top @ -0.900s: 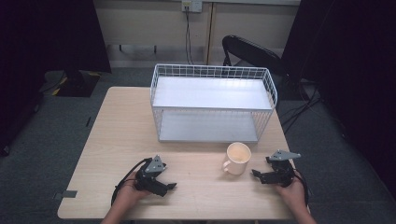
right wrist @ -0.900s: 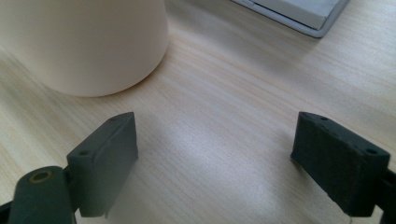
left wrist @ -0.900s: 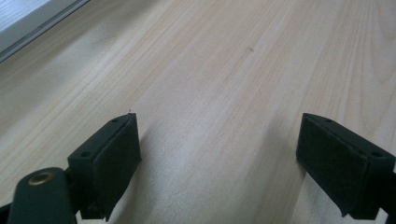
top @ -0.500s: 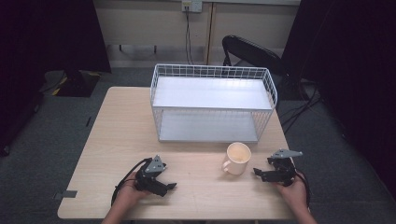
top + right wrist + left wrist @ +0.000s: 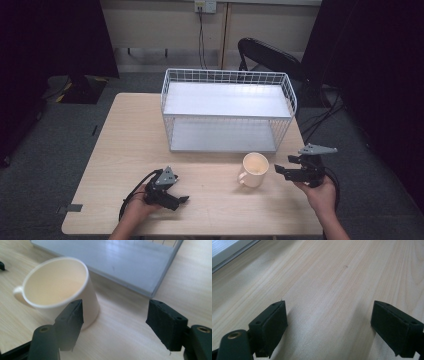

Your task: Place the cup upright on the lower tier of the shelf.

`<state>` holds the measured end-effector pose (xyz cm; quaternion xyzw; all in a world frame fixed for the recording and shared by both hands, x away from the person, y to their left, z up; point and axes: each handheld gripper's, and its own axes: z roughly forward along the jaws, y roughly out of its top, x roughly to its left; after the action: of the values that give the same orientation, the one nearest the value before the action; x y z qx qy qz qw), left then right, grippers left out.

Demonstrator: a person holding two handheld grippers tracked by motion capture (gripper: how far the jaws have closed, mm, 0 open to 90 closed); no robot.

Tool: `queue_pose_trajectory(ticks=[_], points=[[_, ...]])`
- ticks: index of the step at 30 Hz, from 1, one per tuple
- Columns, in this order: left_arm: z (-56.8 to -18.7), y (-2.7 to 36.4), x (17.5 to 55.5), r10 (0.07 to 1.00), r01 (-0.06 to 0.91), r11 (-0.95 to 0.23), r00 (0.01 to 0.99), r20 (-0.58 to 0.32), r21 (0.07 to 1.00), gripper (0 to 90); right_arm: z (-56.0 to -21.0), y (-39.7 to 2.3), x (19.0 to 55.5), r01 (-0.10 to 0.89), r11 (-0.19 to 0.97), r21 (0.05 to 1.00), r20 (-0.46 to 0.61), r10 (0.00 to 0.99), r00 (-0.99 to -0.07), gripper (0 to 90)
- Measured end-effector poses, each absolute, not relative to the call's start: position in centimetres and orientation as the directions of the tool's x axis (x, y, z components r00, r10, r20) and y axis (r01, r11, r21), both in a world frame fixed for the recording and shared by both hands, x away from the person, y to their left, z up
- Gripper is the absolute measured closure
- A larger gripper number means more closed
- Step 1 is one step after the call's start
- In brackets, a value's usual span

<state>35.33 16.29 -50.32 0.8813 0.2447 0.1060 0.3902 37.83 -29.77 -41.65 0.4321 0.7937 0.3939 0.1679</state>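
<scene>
Hovering right gripper point(image 5: 281, 172) had lifted slightly off desk point(image 5: 125, 145) versus half a second earlier, jaws spread wide, nothing between them. Mug point(image 5: 254, 170) stood upright just left of it, handle turned away toward left gripper point(image 5: 176, 199); in right gripper view mug point(image 5: 60, 290) sat off-centre, beside left jaw, not framed. Judged: approach begun, grasp not yet lined up. Left gripper rested well left of mug, jaws apart, empty. Wire rack point(image 5: 227, 112) stood just behind mug; desk edge near right of mug; open desk left of mug.
</scene>
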Motion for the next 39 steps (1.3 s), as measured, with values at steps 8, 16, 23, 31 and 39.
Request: queue_pose_trajectory(ticks=[8,16,23,31,39], points=[[-50.3,16.3,35.3,0.514,0.349,-0.576,0.858,-0.005,0.74,13.3,-40.3,-27.1,38.8,0.557,0.351,0.752,0.082,0.79,-0.608,35.2],[-50.3,16.3,35.4,0.513,0.351,-0.574,0.859,-0.009,0.74,13.6,-41.3,-25.2,40.2,0.593,0.383,0.708,0.09,0.784,-0.615,50.9],[-50.3,16.3,35.4,0.512,0.351,-0.574,0.859,-0.009,0.74,13.6,-42.1,-24.1,40.6,0.601,0.426,0.676,0.061,0.781,-0.622,63.9],[-50.3,16.3,35.4,0.512,0.351,-0.574,0.859,-0.009,0.74,13.6,-42.3,-23.9,40.7,0.611,0.441,0.657,0.054,0.781,-0.622,71.9],[-50.3,16.3,35.4,0.512,0.351,-0.574,0.859,-0.009,0.74,13.6,-42.5,-24.0,41.2,0.626,0.439,0.644,0.069,0.782,-0.619,79.5]])
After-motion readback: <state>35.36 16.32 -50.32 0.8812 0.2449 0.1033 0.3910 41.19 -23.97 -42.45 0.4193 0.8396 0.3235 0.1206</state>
